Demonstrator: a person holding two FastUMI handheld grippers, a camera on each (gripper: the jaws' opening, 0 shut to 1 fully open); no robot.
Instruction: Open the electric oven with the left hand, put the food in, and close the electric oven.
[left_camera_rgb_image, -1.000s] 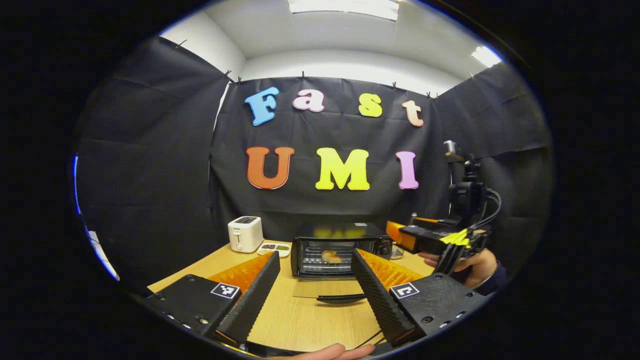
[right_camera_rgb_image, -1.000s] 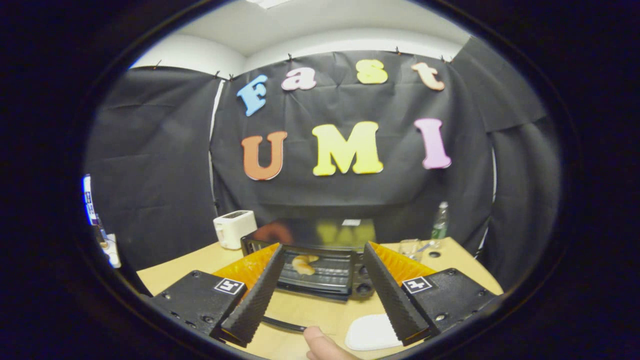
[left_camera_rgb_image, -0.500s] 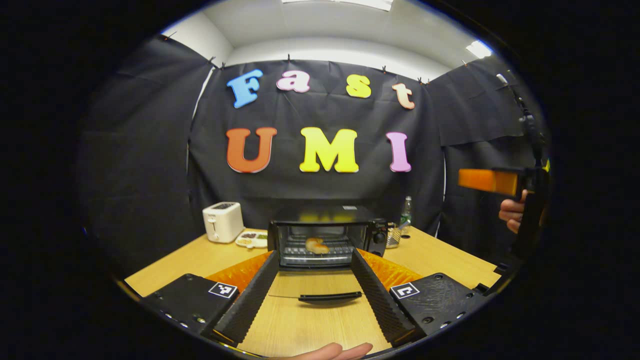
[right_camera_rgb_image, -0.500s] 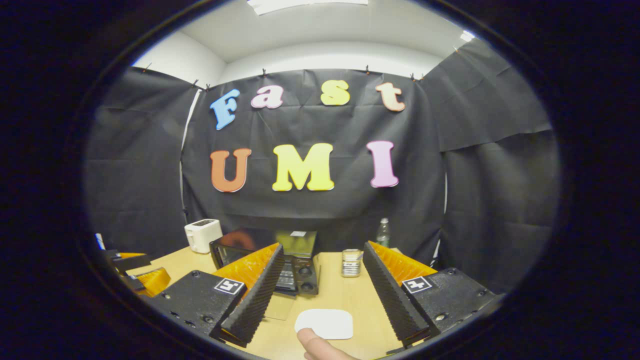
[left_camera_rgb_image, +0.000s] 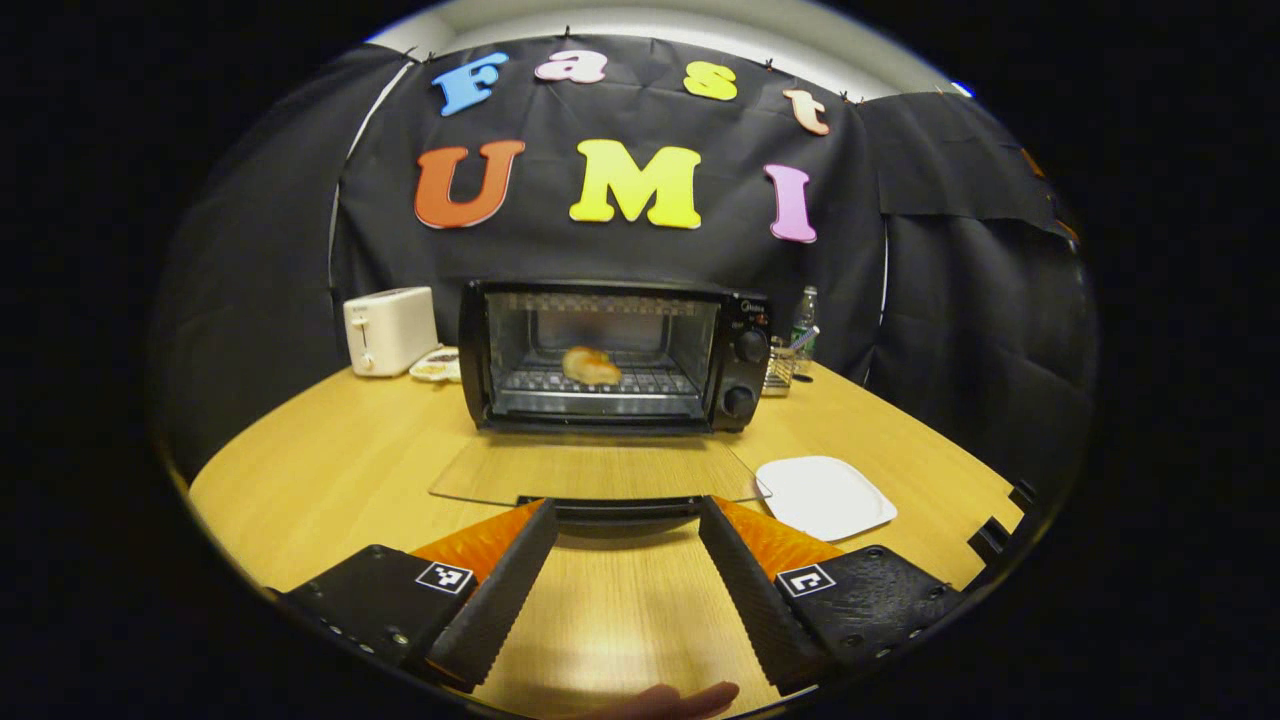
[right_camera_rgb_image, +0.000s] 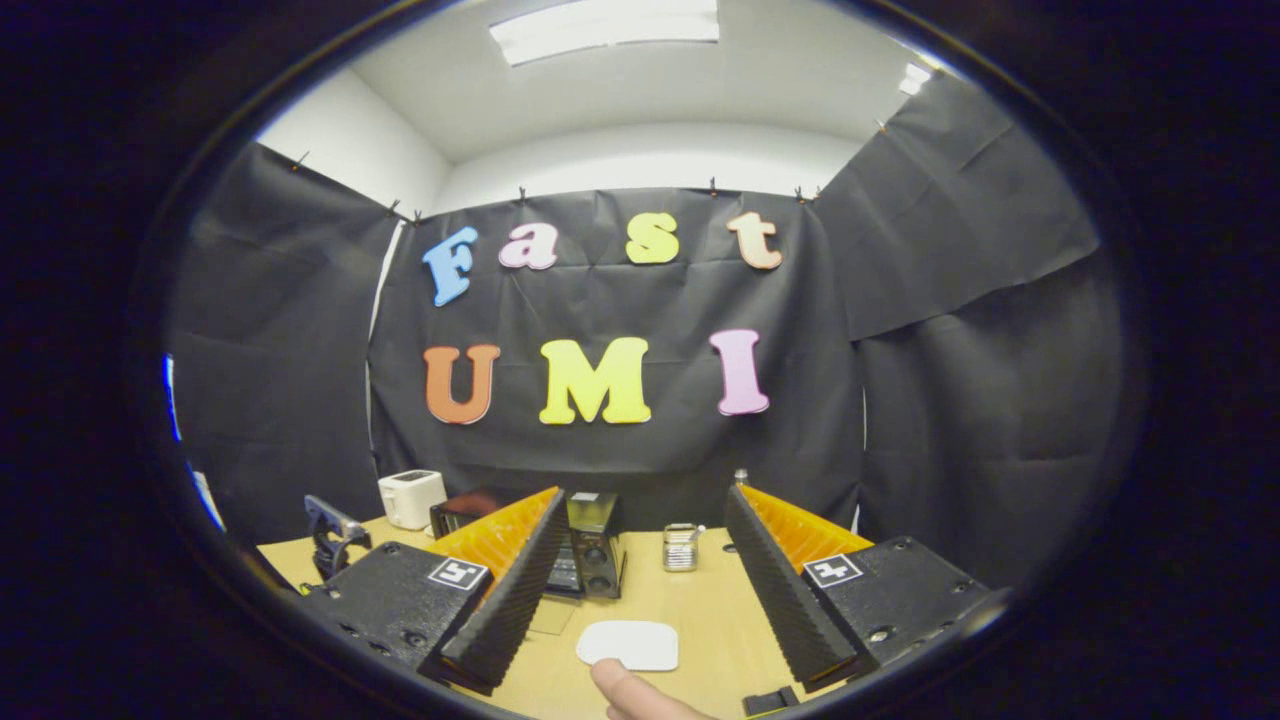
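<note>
The black electric oven (left_camera_rgb_image: 610, 350) stands mid-table with its glass door (left_camera_rgb_image: 595, 468) folded down flat. A browned piece of food (left_camera_rgb_image: 590, 365) lies on the rack inside. My left gripper (left_camera_rgb_image: 625, 512) is open, low over the table, with the door's black handle (left_camera_rgb_image: 610, 511) lying across the gap at its fingertips. My right gripper (right_camera_rgb_image: 645, 500) is open and holds nothing; it is held farther back. Its left finger hides part of the oven (right_camera_rgb_image: 595, 555). An empty white plate (right_camera_rgb_image: 628, 645) lies below that gripper.
A white toaster (left_camera_rgb_image: 388, 328) and a small dish (left_camera_rgb_image: 435, 366) stand left of the oven. A glass jar (left_camera_rgb_image: 779, 367) and a bottle (left_camera_rgb_image: 806, 312) stand to its right. The white plate (left_camera_rgb_image: 825, 495) lies right of the door. A thumb (right_camera_rgb_image: 630, 692) shows at the bottom.
My left gripper has gone forward and down to the open door's handle. My right gripper has drawn back from the oven, empty, and left the left gripper view. The food stays on the rack.
</note>
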